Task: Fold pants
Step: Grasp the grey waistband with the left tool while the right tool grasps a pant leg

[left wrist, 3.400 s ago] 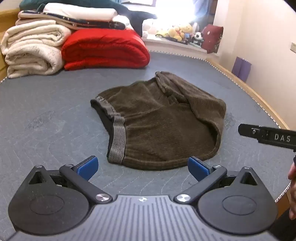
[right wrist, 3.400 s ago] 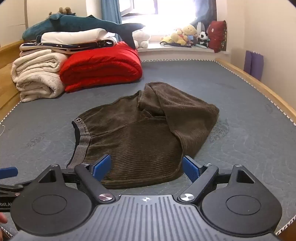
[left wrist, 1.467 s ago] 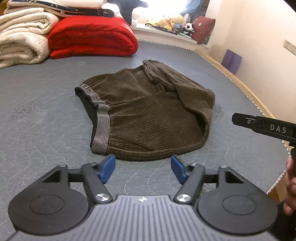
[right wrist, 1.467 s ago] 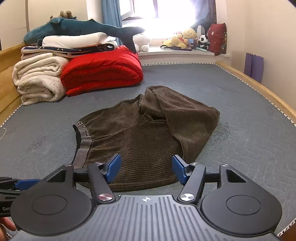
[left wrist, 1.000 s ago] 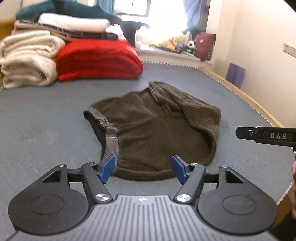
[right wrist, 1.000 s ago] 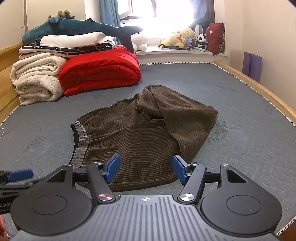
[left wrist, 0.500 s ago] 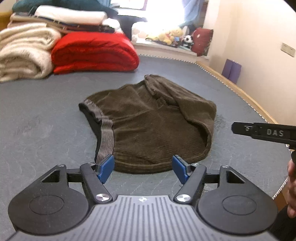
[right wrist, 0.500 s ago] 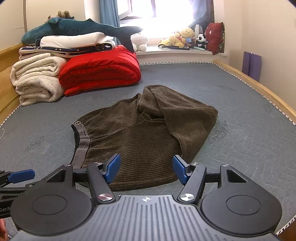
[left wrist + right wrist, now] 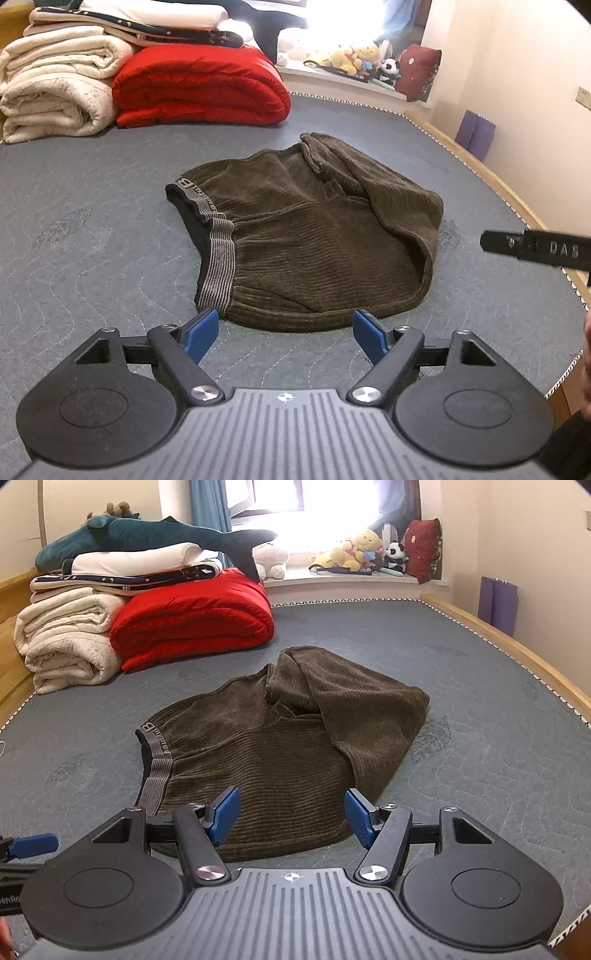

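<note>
A folded red quilt [image 9: 192,624] lies at the far left of the grey quilted mattress [image 9: 480,738], touching a rolled cream fleece blanket [image 9: 66,642] beside it. Folded white and navy star-print bedding [image 9: 129,570] is stacked on both, with a dark teal plush shark [image 9: 147,535] on top. Small stuffed toys [image 9: 354,555] and a dark red cushion [image 9: 423,548] line the bright windowsill. Purple rolled mats [image 9: 496,603] lean on the right wall, beyond the wooden bed frame [image 9: 517,653].
</note>
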Tool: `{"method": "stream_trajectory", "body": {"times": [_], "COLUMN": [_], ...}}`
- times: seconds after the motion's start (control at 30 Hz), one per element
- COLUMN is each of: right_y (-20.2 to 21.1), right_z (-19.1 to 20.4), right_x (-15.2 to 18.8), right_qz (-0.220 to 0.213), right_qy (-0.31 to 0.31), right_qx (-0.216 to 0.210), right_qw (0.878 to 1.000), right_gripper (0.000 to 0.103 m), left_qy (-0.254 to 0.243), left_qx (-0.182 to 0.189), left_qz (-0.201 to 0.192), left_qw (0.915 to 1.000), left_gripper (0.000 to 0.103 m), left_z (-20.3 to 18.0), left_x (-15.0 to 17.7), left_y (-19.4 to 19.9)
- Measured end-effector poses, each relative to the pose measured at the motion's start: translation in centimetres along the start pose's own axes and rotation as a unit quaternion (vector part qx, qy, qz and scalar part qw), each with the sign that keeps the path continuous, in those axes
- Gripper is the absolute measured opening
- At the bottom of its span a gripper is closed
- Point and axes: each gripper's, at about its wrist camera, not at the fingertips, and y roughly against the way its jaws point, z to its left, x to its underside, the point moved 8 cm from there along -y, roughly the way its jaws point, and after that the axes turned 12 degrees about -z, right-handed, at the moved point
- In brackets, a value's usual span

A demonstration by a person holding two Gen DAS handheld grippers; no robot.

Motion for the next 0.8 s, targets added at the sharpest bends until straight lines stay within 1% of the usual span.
{"method": "stream_trajectory", "body": {"times": [0.03,0.1,0.13,0.17,0.2,0.23,0.27,0.3,0.33,0.4,0.43,0.47,0.53,0.6,0.63,0.67,0.7,0.73,0.77,0.8], "right_y": [-0.3,-0.9,-1.4,-1.8,-2.0,-2.5,-2.9,-3.3,-3.7,-4.8,-5.5,-6.1,-7.4,-9.0,-10.0,-11.0,-12.0,-12.9,-14.0,-15.0], "right_z": [-0.2,-0.7,-0.9,-1.1,-1.5,-1.8,-2.2,-2.6,-3.1,-4.2,-4.7,-5.2,-5.9,-6.3,-6.5,-6.7,-6.9,-7.1,-7.2,-7.3], "right_x": [-0.1,-0.4,-0.6,-0.8,-0.9,-1.2,-1.4,-1.5,-1.6,-1.8,-1.9,-1.9,-1.8,-1.2,-0.7,-0.1,0.4,0.9,1.4,1.8], "right_qz": [0.0,-0.001,-0.001,-0.003,-0.005,-0.009,-0.011,-0.01,-0.008,-0.002,0.003,0.006,0.013,0.027,0.041,0.055,0.069,0.082,0.094,0.105], "right_qy": [0.003,0.006,0.006,0.007,0.009,0.012,0.014,0.014,0.012,-0.002,-0.01,-0.014,-0.015,-0.006,0.0,0.005,0.008,0.009,0.008,0.008], "right_qx": [-0.002,-0.006,-0.01,-0.01,-0.008,-0.002,0.004,0.01,0.016,0.022,0.024,0.026,0.03,0.034,0.038,0.041,0.045,0.046,0.045,0.043], "right_qw": [1.0,1.0,1.0,1.0,1.0,1.0,1.0,1.0,1.0,1.0,1.0,1.0,0.999,0.999,0.998,0.998,0.997,0.996,0.995,0.994], "right_gripper": [0.062,0.042,0.036,0.027,0.026,0.026,0.027,0.027,0.027,0.028,0.028,0.028,0.03,0.038,0.04,0.041,0.042,0.042,0.042,0.042], "left_qy": [-0.001,-0.002,-0.004,-0.005,0.001,0.021,0.04,0.046,0.03,-0.013,-0.025,-0.019,0.023,0.065,0.081,0.09,0.109,0.135,0.153,0.159], "left_qx": [0.0,-0.002,-0.003,-0.005,-0.005,0.005,0.026,0.048,0.057,0.046,0.042,0.042,0.043,0.019,0.011,0.001,-0.016,-0.018,-0.015,-0.014], "left_qz": [0.001,0.002,0.001,0.002,0.005,0.009,0.017,0.026,0.026,0.005,0.001,0.006,0.018,0.026,0.036,0.07,0.111,0.119,0.114,0.111], "left_qw": [1.0,1.0,1.0,1.0,1.0,0.9997,0.9987,0.9974,0.9976,0.9988,0.9988,0.9989,0.9986,0.9974,0.996,0.9935,0.9876,0.9835,0.9815,0.9809], "left_gripper": [0.084,0.084,0.084,0.084,0.074,0.051,0.039,0.014,0.004,0.004,0.004,0.004,0.005,0.006,0.007,0.007,0.008,0.017,0.024,0.043], "left_z": [-0.1,-0.4,-0.5,-0.6,-0.4,-0.1,0.2,0.6,1.2,2.9,3.9,5.1,7.6,10.1,11.1,11.8,12.5,13.1,13.4,13.5], "left_x": [0.0,0.0,-0.1,-0.1,-0.2,-0.6,-1.2,-2.2,-3.6,-6.5,-7.6,-8.5,-8.9,-7.7,-6.3,-4.9,-3.7,-3.7,-3.9,-4.1], "left_y": [-0.2,-0.5,-0.6,-0.6,-0.6,-0.5,-0.5,-0.6,-0.9,-1.7,-2.3,-3.4,-5.6,-8.1,-9.5,-10.9,-12.5,-13.5,-14.1,-14.9]}}
